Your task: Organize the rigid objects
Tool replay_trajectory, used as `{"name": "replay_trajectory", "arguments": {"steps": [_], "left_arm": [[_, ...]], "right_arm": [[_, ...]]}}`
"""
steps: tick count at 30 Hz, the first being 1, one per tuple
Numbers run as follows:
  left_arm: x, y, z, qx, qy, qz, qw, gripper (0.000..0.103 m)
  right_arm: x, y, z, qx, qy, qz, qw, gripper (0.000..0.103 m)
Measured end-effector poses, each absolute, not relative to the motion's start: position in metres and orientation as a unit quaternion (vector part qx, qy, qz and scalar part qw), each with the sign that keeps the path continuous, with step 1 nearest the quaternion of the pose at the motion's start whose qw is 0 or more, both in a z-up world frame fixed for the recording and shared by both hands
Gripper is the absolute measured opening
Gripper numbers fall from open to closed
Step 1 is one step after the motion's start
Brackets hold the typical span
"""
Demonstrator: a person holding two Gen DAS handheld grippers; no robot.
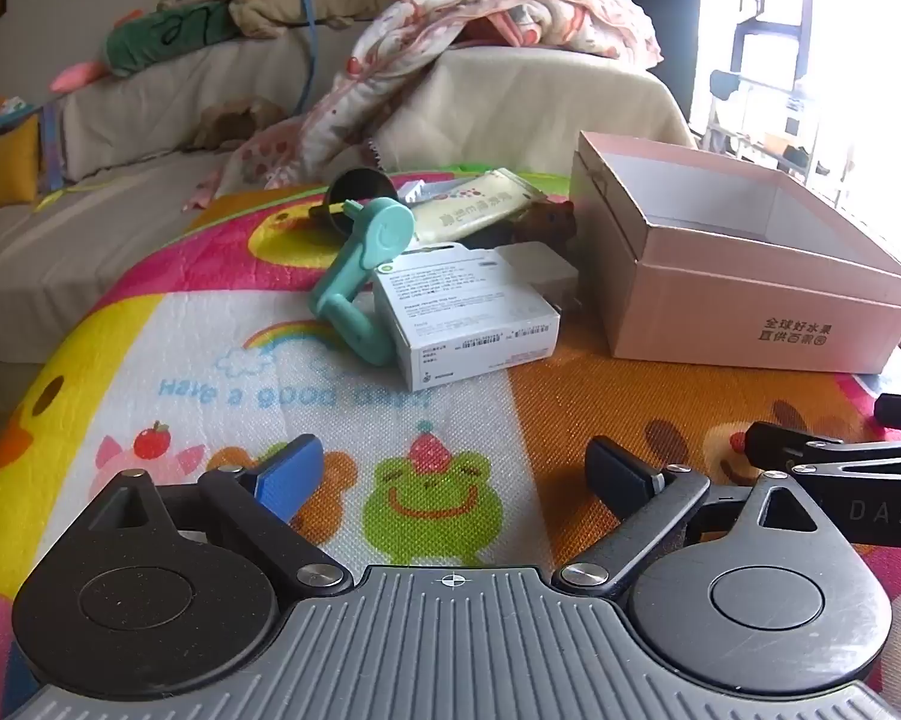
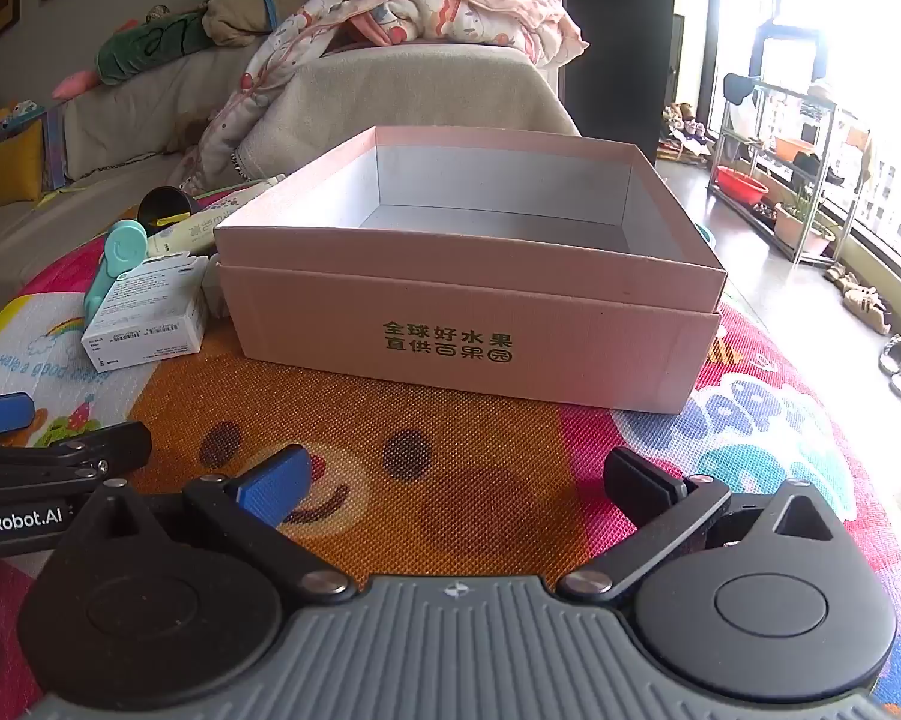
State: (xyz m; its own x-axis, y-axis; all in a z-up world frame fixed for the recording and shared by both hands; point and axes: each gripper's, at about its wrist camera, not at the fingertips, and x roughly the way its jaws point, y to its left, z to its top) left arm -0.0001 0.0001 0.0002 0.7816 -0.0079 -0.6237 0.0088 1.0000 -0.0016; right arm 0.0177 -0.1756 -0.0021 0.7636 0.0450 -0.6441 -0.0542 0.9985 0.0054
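My left claw [image 1: 453, 468] and right claw [image 2: 456, 480] both hang spread wide, pinching nothing, above the cartoon mat [image 1: 438, 498]. The pink box [image 2: 474, 300] sits open ahead. Left of it lie a white carton [image 1: 468, 318], a teal tool [image 1: 360, 264] and perhaps a tube [image 1: 474, 210].

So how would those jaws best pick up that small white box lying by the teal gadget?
Probably across the white box's two long sides, coming down from above with the left gripper, whose jaws are wide open. The box lies flat on the mat with its broad face up. The teal gadget leans on its left side, so nudging it clear first may help.
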Motion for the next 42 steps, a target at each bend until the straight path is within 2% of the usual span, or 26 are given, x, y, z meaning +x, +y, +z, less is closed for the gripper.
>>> {"name": "replay_trajectory", "arguments": {"steps": [42], "left_arm": [[-0.0001,0.0004,0.0002,-0.001,0.33,-0.005,0.944,0.098]], "right_arm": [[0.0176,-0.1759,-0.0021,-0.007,0.343,0.027,0.939,0.103]]}}
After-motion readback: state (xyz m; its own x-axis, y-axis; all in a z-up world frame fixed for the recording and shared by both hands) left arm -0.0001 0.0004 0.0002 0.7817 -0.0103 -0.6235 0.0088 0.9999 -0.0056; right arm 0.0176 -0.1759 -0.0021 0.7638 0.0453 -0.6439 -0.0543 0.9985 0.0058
